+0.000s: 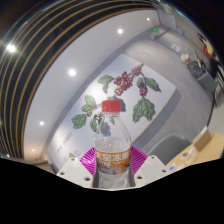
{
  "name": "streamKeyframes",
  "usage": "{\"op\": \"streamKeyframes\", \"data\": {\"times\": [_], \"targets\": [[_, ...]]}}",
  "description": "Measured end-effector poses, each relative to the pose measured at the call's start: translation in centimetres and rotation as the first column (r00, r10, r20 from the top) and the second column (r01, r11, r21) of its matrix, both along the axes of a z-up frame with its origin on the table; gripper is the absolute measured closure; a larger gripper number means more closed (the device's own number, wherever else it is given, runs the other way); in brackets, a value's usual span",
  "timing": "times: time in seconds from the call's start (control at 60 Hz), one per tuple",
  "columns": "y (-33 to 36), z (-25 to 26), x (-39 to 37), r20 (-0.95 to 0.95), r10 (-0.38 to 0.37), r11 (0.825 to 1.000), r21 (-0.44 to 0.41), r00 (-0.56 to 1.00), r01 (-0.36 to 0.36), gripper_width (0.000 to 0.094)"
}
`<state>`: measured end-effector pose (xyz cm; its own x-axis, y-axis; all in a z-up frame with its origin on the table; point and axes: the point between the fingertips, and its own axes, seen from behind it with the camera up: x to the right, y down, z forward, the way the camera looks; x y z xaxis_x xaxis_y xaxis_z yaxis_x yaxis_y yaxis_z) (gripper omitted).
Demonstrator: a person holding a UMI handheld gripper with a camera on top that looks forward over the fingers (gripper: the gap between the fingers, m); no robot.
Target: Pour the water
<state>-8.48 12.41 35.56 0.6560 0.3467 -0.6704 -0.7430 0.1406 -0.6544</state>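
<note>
At the lower centre, the gripper (pixel 112 160) holds a clear plastic bottle (pixel 113 140) between its two pink pads (pixel 88 157), both closed on its body. The bottle has a red cap and a pale label. Behind it, at the frame's centre, is a wall painting of leaves and berries (pixel 120 97).

A clear plastic bottle (pixel 113 150) with a red cap and orange label stands upright, seemingly partly filled.
</note>
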Motion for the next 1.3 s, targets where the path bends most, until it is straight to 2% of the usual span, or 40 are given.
{"op": "streamKeyframes", "data": {"times": [0.05, 0.117, 0.183, 0.217, 0.25, 0.267, 0.333, 0.367, 0.483, 0.533, 0.7, 0.717, 0.85, 0.967, 1.0, 1.05, 1.3], "targets": [[-1.4, 0.1, 5.6, 0.202, -0.119, 0.993, 0.026, 0.972, 0.116, 0.0526], [-0.1, -1.8, 8.1, 0.395, -0.221, 0.975, 0.080, 0.892, 0.206, 0.0525], [1.0, -5.9, 13.0, 0.584, -0.258, 0.958, 0.052, 0.770, 0.282, 0.0526], [2.4, -9.2, 14.9, 0.647, -0.251, 0.952, 0.032, 0.720, 0.303, 0.0526], [3.3, -10.5, 13.0, 0.680, -0.230, 0.945, -0.013, 0.696, 0.326, 0.0525], [4.2, -12.5, 15.2, 0.695, -0.208, 0.949, -0.028, 0.688, 0.315, 0.0526], [4.5, -15.9, 14.2, 0.729, -0.144, 0.945, -0.099, 0.669, 0.311, 0.0527], [5.8, -17.9, 15.4, 0.749, -0.121, 0.948, -0.108, 0.651, 0.300, 0.0525], [5.0, -19.9, 13.1, 0.796, -0.064, 0.944, -0.148, 0.603, 0.295, 0.0526], [5.9, -21.0, 14.2, 0.804, -0.047, 0.948, -0.151, 0.593, 0.280, 0.0525], [4.8, -21.7, 13.1, 0.770, -0.085, 0.942, -0.144, 0.632, 0.302, 0.0525], [6.2, -20.8, 15.1, 0.769, -0.081, 0.945, -0.144, 0.635, 0.294, 0.0525], [5.6, -21.1, 14.6, 0.752, -0.079, 0.946, -0.149, 0.654, 0.286, 0.0525], [5.4, -21.3, 14.9, 0.745, -0.082, 0.942, -0.158, 0.662, 0.295, 0.0376], [5.4, -22.0, 14.7, 0.747, -0.065, 0.937, -0.183, 0.662, 0.298, 0.0284], [5.4, -22.4, 14.9, 0.748, -0.032, 0.929, -0.222, 0.662, 0.295, 0.0086], [-0.9, -22.1, 13.7, 0.716, 0.027, 0.926, -0.281, 0.697, 0.253, 0.0086]]}}
